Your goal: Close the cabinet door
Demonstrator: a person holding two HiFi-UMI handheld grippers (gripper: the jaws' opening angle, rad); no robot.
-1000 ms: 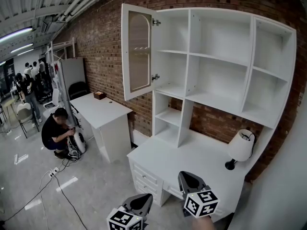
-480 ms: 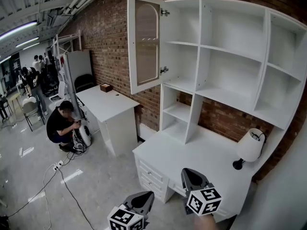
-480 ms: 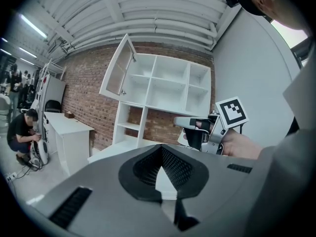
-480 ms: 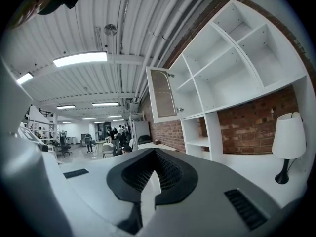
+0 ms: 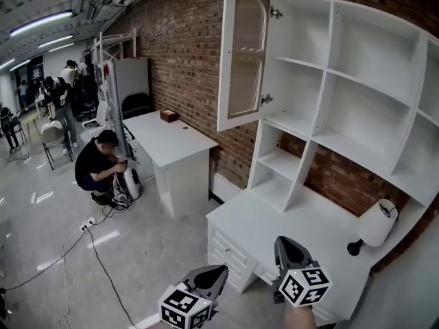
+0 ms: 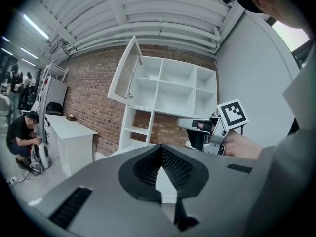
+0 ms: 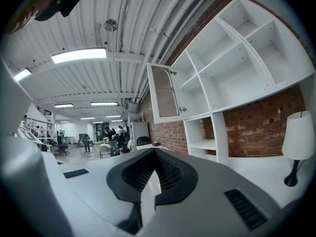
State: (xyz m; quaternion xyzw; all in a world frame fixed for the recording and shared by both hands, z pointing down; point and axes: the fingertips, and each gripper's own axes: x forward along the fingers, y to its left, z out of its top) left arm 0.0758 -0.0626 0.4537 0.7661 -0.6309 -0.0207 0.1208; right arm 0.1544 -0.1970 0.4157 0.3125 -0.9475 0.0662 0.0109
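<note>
Standing open: cabinet door (image 5: 243,57) on white shelf unit (image 5: 324,81), compartments (image 5: 374,50) bare.

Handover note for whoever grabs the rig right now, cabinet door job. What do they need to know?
Left gripper: shut, empty.
Right gripper: shut, empty.
Both are held low, well short of the door.
Cabinet door: wide open, hinged on the top left compartment of the shelf unit above the desk.
Done: nothing yet.
Left: reach up and swing the door shut.
</note>
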